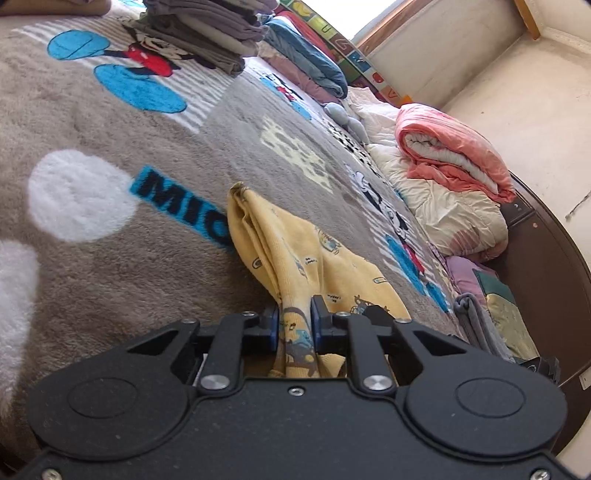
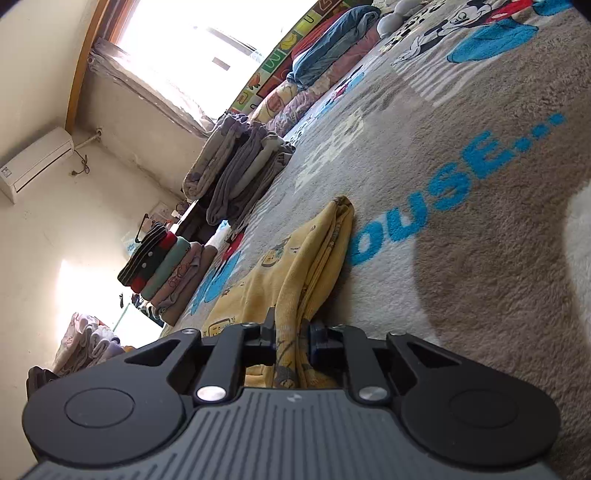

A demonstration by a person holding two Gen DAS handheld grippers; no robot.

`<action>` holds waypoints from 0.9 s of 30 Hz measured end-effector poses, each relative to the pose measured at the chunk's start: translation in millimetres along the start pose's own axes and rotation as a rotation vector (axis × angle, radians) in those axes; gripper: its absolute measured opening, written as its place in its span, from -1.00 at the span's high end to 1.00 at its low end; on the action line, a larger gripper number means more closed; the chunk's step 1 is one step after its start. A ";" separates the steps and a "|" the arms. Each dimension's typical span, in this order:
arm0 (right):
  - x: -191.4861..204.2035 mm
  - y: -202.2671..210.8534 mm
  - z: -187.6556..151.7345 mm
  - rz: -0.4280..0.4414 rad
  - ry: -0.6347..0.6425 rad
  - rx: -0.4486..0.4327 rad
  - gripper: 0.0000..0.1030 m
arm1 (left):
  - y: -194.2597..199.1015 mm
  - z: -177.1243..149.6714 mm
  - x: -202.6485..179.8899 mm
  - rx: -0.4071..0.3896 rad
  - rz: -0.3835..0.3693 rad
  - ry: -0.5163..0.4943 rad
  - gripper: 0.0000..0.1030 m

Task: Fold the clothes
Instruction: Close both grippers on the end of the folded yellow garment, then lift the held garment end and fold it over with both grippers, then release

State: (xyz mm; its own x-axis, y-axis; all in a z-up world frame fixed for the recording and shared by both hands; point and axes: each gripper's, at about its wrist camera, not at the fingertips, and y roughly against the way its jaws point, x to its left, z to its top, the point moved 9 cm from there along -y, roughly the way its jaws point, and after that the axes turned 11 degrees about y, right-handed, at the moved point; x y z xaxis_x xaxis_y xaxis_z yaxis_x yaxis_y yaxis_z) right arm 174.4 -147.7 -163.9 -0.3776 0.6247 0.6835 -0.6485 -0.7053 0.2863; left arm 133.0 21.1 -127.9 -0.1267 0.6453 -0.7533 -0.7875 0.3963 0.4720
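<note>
Yellow garment (image 1: 295, 258), one, pinched by two tools, left tool (image 1: 294, 325), right tool (image 2: 291, 332)

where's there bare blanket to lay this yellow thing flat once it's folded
Bare blanket lies left of the yellow garment, around the blue lettering, and right of it in the right wrist view, by the lettering there. It is crowded at the far side: a grey folded stack, blue bedding, a pink quilt.
</note>
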 end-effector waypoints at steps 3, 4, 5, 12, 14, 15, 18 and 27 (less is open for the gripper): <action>4.8 18.0 11.9 0.030 0.001 -0.043 0.68 | -6.5 -4.2 -19.9 0.026 -0.037 -0.043 0.73; 4.5 26.9 17.3 0.036 -0.001 -0.062 0.68 | -10.1 -5.9 -27.0 0.036 -0.046 -0.059 0.73; 3.2 36.0 22.7 0.043 -0.003 -0.083 0.68 | -14.8 -7.6 -35.2 0.049 -0.060 -0.069 0.73; -27.9 106.8 60.3 0.003 -0.010 -0.249 0.68 | -65.7 -22.2 -115.9 0.143 -0.160 -0.185 0.73; -40.6 125.9 71.4 -0.025 -0.006 -0.303 0.68 | -79.5 -25.0 -138.2 0.161 -0.192 -0.204 0.73; -47.0 133.7 77.4 -0.032 -0.012 -0.331 0.68 | -86.4 -26.6 -150.1 0.168 -0.215 -0.210 0.73; -66.3 157.7 95.5 -0.069 -0.008 -0.412 0.68 | -109.0 -32.4 -178.4 0.189 -0.263 -0.218 0.73; -183.4 164.2 90.2 -0.258 -0.267 -0.410 0.24 | -180.8 -70.2 -130.4 0.284 -0.148 -0.099 0.21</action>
State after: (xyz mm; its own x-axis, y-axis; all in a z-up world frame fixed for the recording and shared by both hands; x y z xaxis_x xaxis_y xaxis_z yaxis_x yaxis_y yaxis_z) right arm 196.8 -408.3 -181.7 -0.0265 0.6157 0.7875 -0.9220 -0.3195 0.2187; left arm 249.5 -180.5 -147.1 0.0469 0.6216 -0.7819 -0.5917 0.6479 0.4796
